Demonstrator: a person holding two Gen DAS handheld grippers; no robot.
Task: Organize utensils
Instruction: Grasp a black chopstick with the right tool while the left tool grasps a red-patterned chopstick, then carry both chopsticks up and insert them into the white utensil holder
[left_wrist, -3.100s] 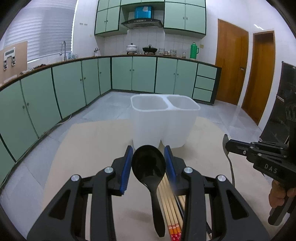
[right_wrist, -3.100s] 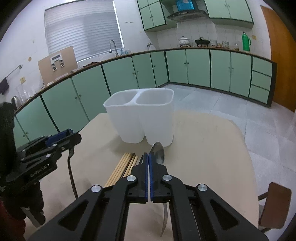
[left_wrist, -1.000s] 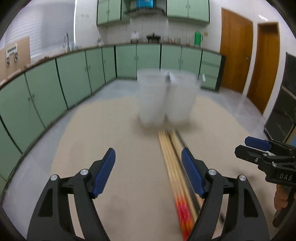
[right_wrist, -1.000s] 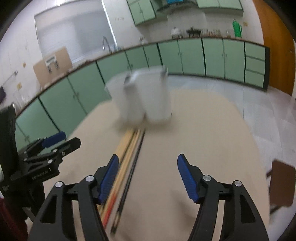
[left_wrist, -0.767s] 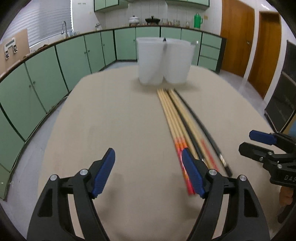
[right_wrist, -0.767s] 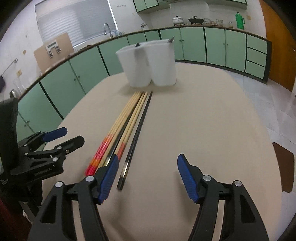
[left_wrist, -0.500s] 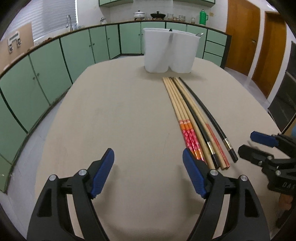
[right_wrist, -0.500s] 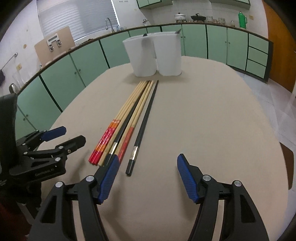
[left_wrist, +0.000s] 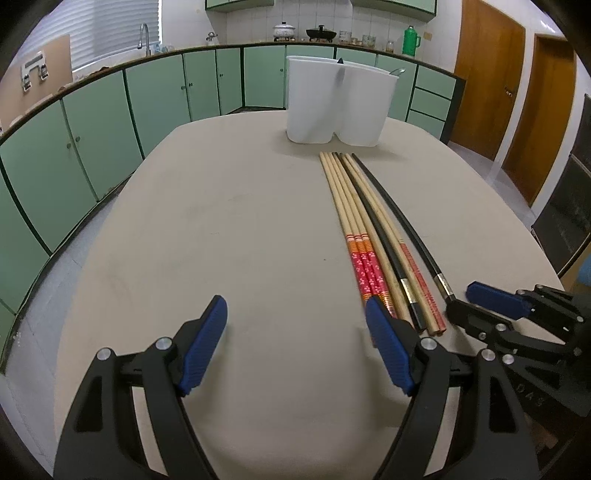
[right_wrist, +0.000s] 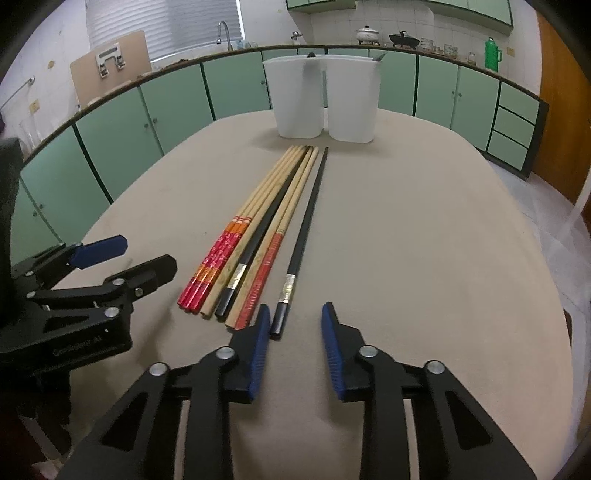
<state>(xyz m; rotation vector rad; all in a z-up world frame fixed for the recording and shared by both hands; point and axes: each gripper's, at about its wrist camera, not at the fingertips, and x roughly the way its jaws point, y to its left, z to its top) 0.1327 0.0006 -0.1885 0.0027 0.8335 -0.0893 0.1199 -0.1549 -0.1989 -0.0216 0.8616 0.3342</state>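
Here the left gripper (left_wrist: 295, 343) hangs low over the beige surface (left_wrist: 221, 229) with its blue-padded jaws spread wide and nothing between them; its right pad sits just beside the near ends of the chopsticks (left_wrist: 365, 236). The chopsticks lie flat in a tight bundle running from about 5 o'clock up toward 12 o'clock in the left wrist view, their far tips stopping just short of the white holder (left_wrist: 338, 105). Three of them carry red patterned ends with orange bands, others are plain wood with red lettering, and two are black with a silvery band; one black stick (right_wrist: 303, 236) lies a little apart on the outer side of the bundle. The right gripper (right_wrist: 293, 349) is also parted, though more narrowly, and holds nothing; in its own view the near end of that black stick reaches to the tip of its left pad, at about 11 o'clock from the gap. The holder stands upright at 12 o'clock at the far end of the surface, with two compartments side by side; a dark tip shows above the rim at the divide and a metal tip above the right compartment. Green cabinets (left_wrist: 155, 96) line the wall behind.
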